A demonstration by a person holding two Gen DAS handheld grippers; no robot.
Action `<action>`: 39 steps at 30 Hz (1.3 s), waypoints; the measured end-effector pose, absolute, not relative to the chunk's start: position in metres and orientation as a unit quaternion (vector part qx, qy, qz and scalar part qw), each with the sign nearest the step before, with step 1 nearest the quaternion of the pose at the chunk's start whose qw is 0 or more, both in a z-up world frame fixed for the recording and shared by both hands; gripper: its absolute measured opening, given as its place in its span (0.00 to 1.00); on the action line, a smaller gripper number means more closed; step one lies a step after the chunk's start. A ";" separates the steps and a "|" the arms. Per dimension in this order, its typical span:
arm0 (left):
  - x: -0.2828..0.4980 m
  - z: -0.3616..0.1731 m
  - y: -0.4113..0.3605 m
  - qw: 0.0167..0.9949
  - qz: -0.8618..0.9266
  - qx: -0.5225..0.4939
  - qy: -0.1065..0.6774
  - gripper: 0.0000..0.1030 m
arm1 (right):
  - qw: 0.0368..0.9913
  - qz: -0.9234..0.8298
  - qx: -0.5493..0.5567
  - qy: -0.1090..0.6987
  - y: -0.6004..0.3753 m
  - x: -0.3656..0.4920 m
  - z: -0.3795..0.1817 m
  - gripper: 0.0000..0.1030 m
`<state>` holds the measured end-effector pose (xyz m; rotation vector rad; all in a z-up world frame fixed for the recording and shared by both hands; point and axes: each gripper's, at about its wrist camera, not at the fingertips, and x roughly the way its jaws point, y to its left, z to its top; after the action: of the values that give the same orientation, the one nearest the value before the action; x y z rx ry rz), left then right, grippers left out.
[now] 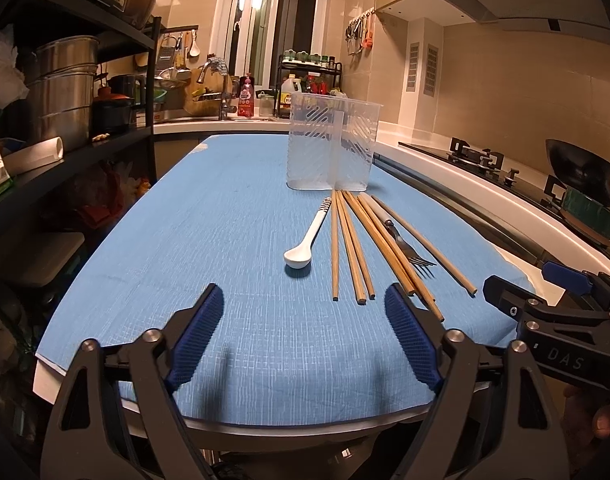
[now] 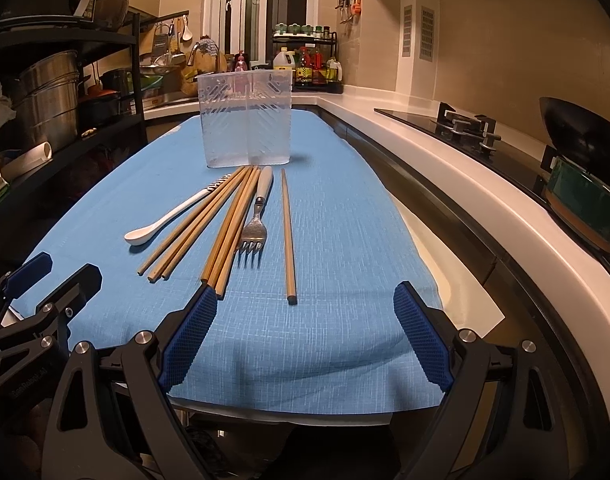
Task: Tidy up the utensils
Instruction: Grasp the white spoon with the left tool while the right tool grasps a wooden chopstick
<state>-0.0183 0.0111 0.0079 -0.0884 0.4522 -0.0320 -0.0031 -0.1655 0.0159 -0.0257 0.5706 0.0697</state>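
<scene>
**Utensils Laid Out, Both Grippers Wide and Empty**

Here, spread across the blue cloth (image 1: pixel 233 240) covering the surface: a white spoon (image 1: pixel 307 240), a fan of wooden chopsticks (image 1: pixel 353 248) and a fork (image 2: pixel 256 216). Standing upright at the far end of the cloth, a clear plastic utensil holder (image 1: pixel 332 142), split by a middle wall into two compartments, with nothing visible inside. Pointing toward its base, the far tips of the chopsticks, bunched just short of it; fanning apart toward the cameras, the near ends. Resting at the left of the group, the spoon, bowl nearest the cameras, striped handle end beside the chopstick tips. Lying among the chopsticks, the fork, pale handle toward the holder, tines toward the cameras, touching the sticks on its left. Set apart at the far right of the group, a single chopstick (image 2: pixel 287 236).

Low over the near edge of the cloth, the left gripper (image 1: pixel 305 338), blue pads spread wide, gripping nothing, the right pad just by the nearest chopstick ends. Alongside, the right gripper (image 2: pixel 305 338), likewise wide and empty, left pad close to the tips of the middle bundle. Along the right, a white counter with a gas hob (image 2: pixel 465 128) and a dark wok (image 2: pixel 581 132); on the left, black shelving with steel pots (image 1: pixel 63 84).
</scene>
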 end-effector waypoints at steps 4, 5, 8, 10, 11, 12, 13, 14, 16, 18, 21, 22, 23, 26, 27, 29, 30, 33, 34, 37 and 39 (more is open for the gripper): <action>-0.017 0.006 0.009 0.972 -0.027 -0.042 0.229 0.59 | 0.959 0.045 -0.001 0.281 -0.169 -0.001 0.016 0.84; -0.016 0.005 0.009 0.972 -0.030 -0.041 0.230 0.55 | 0.958 0.047 0.003 0.282 -0.170 0.001 0.015 0.82; -0.012 0.006 0.010 0.970 -0.038 -0.044 0.235 0.38 | 0.956 0.057 0.013 0.288 -0.173 0.007 0.014 0.73; -0.007 0.007 0.013 0.969 -0.041 -0.047 0.238 0.31 | 0.953 0.062 0.020 0.294 -0.174 0.014 0.012 0.61; -0.003 0.008 0.015 0.968 -0.041 -0.052 0.241 0.27 | 0.953 0.061 0.019 0.296 -0.174 0.017 0.011 0.53; 0.002 0.008 0.018 0.967 -0.040 -0.059 0.246 0.25 | 0.953 0.062 0.018 0.296 -0.174 0.020 0.011 0.50; 0.008 0.010 0.022 0.965 -0.037 -0.067 0.251 0.25 | 0.953 0.064 0.019 0.296 -0.174 0.022 0.010 0.47; 0.014 0.011 0.025 0.964 -0.032 -0.073 0.255 0.25 | 0.952 0.068 0.023 0.297 -0.174 0.026 0.009 0.43; 0.029 0.013 0.033 0.960 -0.024 -0.092 0.264 0.25 | 0.949 0.069 0.027 0.305 -0.175 0.033 0.006 0.43; 0.041 0.013 0.040 0.954 -0.020 -0.118 0.275 0.25 | 0.945 0.074 0.032 0.316 -0.174 0.039 0.002 0.41; 0.062 0.010 0.048 0.943 -0.017 -0.154 0.295 0.25 | 0.941 0.079 0.027 0.327 -0.173 0.046 -0.005 0.36; 0.067 0.008 0.049 0.939 -0.018 -0.163 0.301 0.25 | 0.940 0.080 0.028 0.329 -0.173 0.048 -0.007 0.35; 0.071 0.005 0.049 0.936 -0.020 -0.171 0.307 0.25 | 0.940 0.079 0.025 0.332 -0.172 0.050 -0.008 0.35; 0.081 -0.005 0.047 0.925 -0.020 -0.185 0.330 0.25 | 0.937 0.075 0.027 0.339 -0.175 0.055 -0.012 0.33; 0.084 -0.009 0.046 0.921 -0.019 -0.189 0.340 0.25 | 0.937 0.072 0.023 0.340 -0.174 0.055 -0.013 0.32; 0.086 -0.013 0.042 0.920 -0.016 -0.187 0.344 0.25 | 0.937 0.071 0.017 0.341 -0.176 0.056 -0.013 0.29; 0.085 -0.013 0.038 0.922 -0.013 -0.177 0.344 0.25 | 0.938 0.070 0.013 0.339 -0.176 0.056 -0.013 0.27; 0.082 -0.014 0.032 0.928 -0.001 -0.160 0.337 0.24 | 0.940 0.072 0.011 0.334 -0.179 0.055 -0.014 0.23; 0.080 -0.014 0.031 0.930 0.002 -0.151 0.334 0.23 | 0.941 0.074 0.009 0.331 -0.180 0.054 -0.014 0.20; 0.076 -0.014 0.022 0.938 0.015 -0.122 0.324 0.23 | 0.941 0.083 -0.006 0.327 -0.174 0.052 -0.014 0.09; 0.074 -0.015 0.017 0.943 0.022 -0.103 0.317 0.22 | 0.944 0.082 -0.018 0.320 -0.170 0.051 -0.015 0.06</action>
<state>0.0742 0.0170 -0.0148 -0.2097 0.6466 0.0439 0.0507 -0.1700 -0.0149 -0.0361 0.6530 0.1670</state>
